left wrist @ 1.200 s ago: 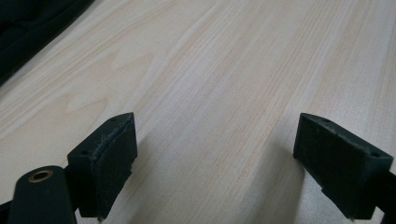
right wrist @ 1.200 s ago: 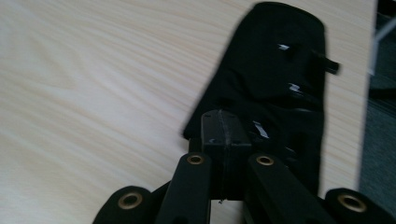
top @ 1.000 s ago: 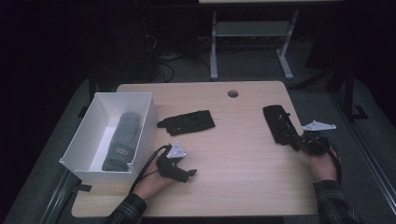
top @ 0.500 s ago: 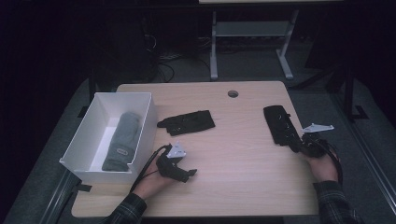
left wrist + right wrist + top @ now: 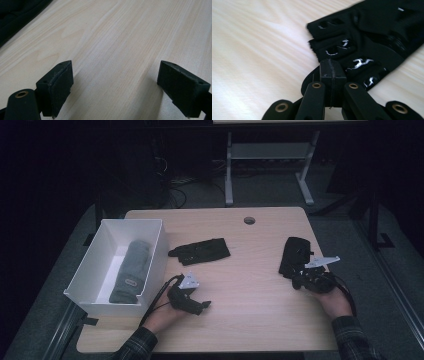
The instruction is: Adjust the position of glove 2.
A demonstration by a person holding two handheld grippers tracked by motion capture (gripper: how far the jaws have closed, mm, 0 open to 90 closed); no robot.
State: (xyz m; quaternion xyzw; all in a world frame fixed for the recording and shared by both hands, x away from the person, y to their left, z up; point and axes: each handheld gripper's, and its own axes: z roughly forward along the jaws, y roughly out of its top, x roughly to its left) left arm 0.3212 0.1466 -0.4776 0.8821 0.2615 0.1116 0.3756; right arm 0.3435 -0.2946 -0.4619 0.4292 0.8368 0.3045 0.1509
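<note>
Left gripper jaws wide apart, wooden table, perhaps dark fabric

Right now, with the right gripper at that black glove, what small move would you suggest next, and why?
Probably lift the right gripper slightly: its jaws look shut on the edge of the black glove, which still lies flat on the table.

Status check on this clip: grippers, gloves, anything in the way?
Left gripper open over bare table. Right gripper shut at right glove edge. Other glove mid-table, untouched. Nothing in the way.
</note>
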